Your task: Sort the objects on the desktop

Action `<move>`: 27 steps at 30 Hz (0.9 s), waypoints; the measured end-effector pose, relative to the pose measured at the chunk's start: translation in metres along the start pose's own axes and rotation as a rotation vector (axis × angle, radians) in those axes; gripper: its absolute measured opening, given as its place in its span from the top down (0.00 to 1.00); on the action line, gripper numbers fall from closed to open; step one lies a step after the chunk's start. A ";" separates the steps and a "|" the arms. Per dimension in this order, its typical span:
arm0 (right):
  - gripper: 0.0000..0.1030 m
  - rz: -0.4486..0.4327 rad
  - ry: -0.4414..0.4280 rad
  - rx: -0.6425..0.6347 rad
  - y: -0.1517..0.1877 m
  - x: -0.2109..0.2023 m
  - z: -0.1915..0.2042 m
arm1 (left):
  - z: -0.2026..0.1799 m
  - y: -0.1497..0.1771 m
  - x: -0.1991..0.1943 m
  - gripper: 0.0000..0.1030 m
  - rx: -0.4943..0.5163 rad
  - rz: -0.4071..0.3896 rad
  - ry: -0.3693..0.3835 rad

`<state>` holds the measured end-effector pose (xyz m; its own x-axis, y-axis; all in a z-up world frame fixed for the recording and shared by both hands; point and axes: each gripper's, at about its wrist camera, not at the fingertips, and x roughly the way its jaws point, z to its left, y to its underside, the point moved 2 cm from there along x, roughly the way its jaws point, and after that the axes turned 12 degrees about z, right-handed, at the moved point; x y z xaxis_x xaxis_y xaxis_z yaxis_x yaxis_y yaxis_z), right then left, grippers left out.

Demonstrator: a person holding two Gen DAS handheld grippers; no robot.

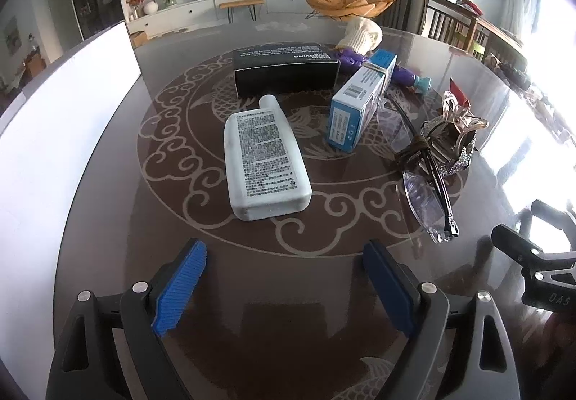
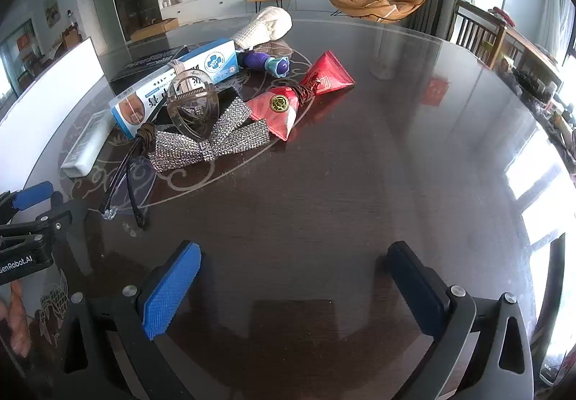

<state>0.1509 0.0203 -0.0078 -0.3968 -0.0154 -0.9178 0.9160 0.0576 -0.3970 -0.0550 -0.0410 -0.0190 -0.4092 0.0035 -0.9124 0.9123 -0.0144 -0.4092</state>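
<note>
1. The left hand-held gripper [image 1: 284, 286] has its blue pads spread wide with nothing between them; it hangs over the bare dark surface [image 1: 324, 292].
2. Straight ahead of it, a little beyond the pads, lies the white bottle [image 1: 264, 157], flat on its back, cap pointing away and label up.
3. The bottle looks like stiff, smooth plastic, probably moderately heavy if full. Its flat sides suit a grip across the width near the middle; the rounded edges could slip.
4. Ahead and to the right of the left hand-held gripper sits the blue-and-white box [image 1: 360, 104], light cardboard that would crush under a hard squeeze.
5. Nearer on the right lie the glasses [image 1: 428, 205], thin and fragile, tangled with a brown cord [image 1: 414, 151]; best taken by the frame, not the lenses.
6. The right hand-held gripper [image 2: 295, 286] is also wide apart and empty. Ahead to its left are the rhinestone bow [image 2: 212, 144] with a clear hair claw [image 2: 192, 108] on it, and the red pouches [image 2: 306, 94]; soft, light pieces.
</note>
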 end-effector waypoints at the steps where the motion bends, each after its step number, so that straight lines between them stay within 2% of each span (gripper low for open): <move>1: 0.00 0.000 0.000 0.000 0.000 0.000 0.000 | 0.000 0.001 0.000 0.10 0.003 -0.008 0.004; 6: 0.00 -0.001 0.001 0.002 0.000 0.001 0.000 | -0.005 -0.004 0.004 0.00 0.026 0.007 0.015; 27: 0.00 -0.002 0.001 0.002 0.000 0.001 0.000 | -0.006 -0.005 0.004 0.00 0.029 0.010 0.018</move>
<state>0.1506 0.0203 -0.0088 -0.3984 -0.0144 -0.9171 0.9154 0.0559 -0.3986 -0.0612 -0.0347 -0.0211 -0.3997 0.0207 -0.9164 0.9154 -0.0440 -0.4002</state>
